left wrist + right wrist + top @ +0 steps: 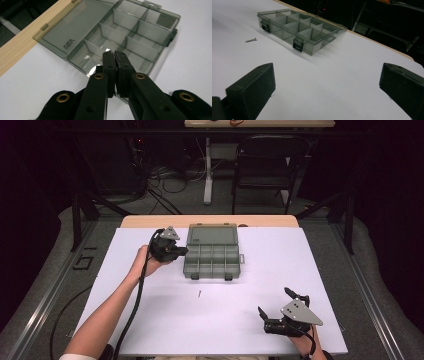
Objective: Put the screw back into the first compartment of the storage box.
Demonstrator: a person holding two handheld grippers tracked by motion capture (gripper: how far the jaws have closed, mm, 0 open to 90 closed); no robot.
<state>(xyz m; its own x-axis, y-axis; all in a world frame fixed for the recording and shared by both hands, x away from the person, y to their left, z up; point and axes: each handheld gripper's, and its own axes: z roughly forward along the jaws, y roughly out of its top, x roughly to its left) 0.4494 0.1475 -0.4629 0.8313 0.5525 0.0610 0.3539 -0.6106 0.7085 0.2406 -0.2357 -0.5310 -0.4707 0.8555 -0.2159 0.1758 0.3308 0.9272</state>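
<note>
I am holding my left claw (181, 251), pinched shut and empty, beside the open grey translucent plastic compartment box (212, 261), its long axis lying across the desk (280, 285), latches facing me; my right claw (274, 304) is gaping wide, empty.

A lab – dark drapes, floor cables (165, 175), white-topped test table (280, 265).

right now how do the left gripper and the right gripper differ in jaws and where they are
The left gripper has its jaws pressed together with nothing between them; the right gripper has its jaws spread wide. The left gripper is held up beside the open organizer box at the far side of the table; the right gripper sits low near the front edge, well away from the box. Both are black, hand-held, and hold nothing.
</note>
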